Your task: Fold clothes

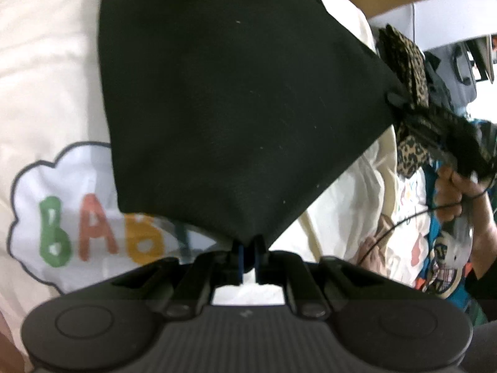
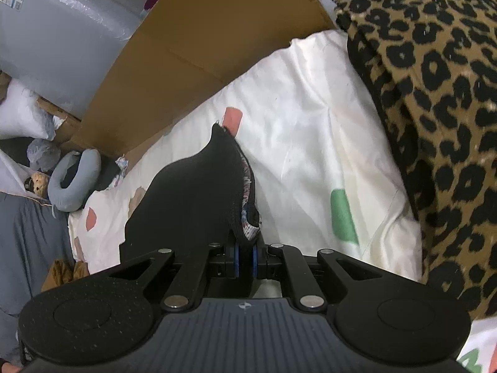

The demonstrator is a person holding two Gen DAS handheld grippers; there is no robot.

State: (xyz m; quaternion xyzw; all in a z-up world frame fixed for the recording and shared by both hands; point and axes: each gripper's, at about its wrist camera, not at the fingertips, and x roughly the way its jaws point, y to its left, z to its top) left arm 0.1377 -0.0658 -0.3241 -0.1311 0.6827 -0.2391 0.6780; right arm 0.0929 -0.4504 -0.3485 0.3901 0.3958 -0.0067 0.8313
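The left claw is pinched nearly closed on one corner of a black garment, and from that corner the cloth spreads up and away ahead of the claw as a broad flat panel, lifted clear of the bedding. Its far right corner runs out to the right claw, seen in the left wrist view in the person's hand, so the cloth's long axis runs between the two claws and is drawn fairly taut along that edge. In the right wrist view, the right claw is likewise clamped tight on a bunched edge of the same black garment, where a lighter patterned inner face shows at the fold, and the cloth humps up just ahead of the fingers. Neither arm is nearer: each holds one end. Any fold would turn on bringing these two held corners together or laying the stretched edge down; whether this is an opening spread or a later fold I cannot tell. Below lies a cream bed cover printed with coloured letters in a cloud. Counted: two claws, one black garment in hand, one leopard-print garment lying just right of the right claw, and one cardboard sheet beyond the bed.
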